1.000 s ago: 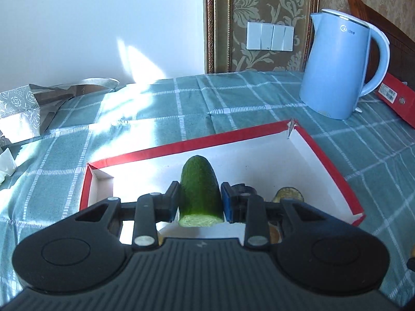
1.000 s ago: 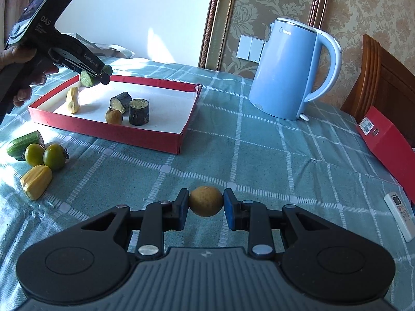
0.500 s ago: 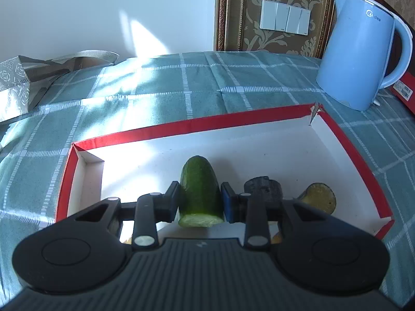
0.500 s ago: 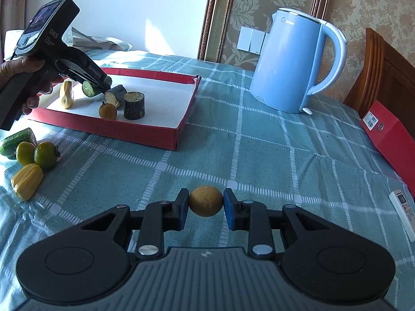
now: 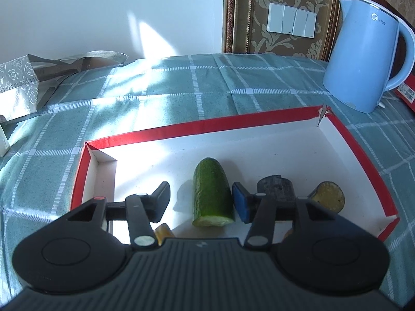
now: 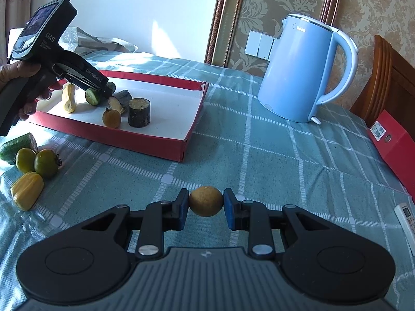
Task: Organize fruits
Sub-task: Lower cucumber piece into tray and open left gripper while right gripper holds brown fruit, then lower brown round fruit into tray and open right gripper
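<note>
Your left gripper (image 5: 201, 202) was clamped on the cucumber piece (image 5: 211, 193) a moment ago; now its jaws are opening, and the left finger stands clear of the green skin with white tray floor showing between them, while the blue pad (image 5: 240, 206) on the right finger sits just beside the cucumber, perhaps brushing it. The cucumber piece rests on the floor of the red tray (image 5: 233, 121), cut end toward you, so this item looks delivered. It lies between the two fingers, closer to the right one, with a dark chunk (image 5: 275, 184) and a round slice with a yellowish cut face (image 5: 328, 198) to its right inside the same tray. When you pull back, lift straight away so the pad does not drag the cucumber or roll it into its neighbours. Your right gripper (image 6: 206, 206) is clenched on a small brownish-yellow round fruit (image 6: 206, 200), held above the checked tablecloth (image 6: 259, 155), well apart from the tray. Outside the tray, near its front edge, a yellow piece (image 6: 27, 190), two green-yellow round fruits (image 6: 36, 162) and another cucumber piece (image 6: 18, 146) still wait, so the sorting seems partway done.
</note>
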Tool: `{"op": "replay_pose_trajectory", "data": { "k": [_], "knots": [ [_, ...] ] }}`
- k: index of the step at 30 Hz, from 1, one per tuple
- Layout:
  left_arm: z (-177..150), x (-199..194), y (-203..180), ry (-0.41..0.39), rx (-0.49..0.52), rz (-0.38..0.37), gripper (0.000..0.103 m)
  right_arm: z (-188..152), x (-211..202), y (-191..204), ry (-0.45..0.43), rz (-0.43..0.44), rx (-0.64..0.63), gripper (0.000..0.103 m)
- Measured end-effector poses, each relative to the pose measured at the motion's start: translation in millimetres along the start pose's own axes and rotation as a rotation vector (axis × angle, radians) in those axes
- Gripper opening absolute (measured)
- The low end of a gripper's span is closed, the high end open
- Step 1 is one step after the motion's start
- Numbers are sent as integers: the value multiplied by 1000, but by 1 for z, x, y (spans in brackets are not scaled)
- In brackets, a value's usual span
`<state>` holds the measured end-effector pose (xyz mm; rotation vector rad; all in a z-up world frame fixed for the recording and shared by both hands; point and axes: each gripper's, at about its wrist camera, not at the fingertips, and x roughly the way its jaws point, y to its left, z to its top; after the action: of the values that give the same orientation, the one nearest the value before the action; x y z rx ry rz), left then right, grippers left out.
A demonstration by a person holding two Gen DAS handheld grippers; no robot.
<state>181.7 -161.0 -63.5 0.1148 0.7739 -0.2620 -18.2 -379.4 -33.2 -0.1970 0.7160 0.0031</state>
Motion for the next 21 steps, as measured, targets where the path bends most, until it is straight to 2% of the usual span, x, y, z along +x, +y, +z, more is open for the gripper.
{"op": "replay_pose_trajectory", "data": {
  "k": [3,9,13,18,21],
  "knots": [
    [-1,-10,4,-22,-11,5,67,4,1,1,-7,3,0,28],
    [-5,-33,9,-50,0,22,70,13,1,6,-35,11,-15,28],
    [-13,-60,19,-80,-47,8,71,24,2,11,-62,21,-31,28],
    [-34,-101,30,-107,-69,11,75,44,10,23,-97,41,-83,28],
    [-51,-119,37,-94,-89,10,76,55,20,30,-111,57,-110,28]
  ]
}}
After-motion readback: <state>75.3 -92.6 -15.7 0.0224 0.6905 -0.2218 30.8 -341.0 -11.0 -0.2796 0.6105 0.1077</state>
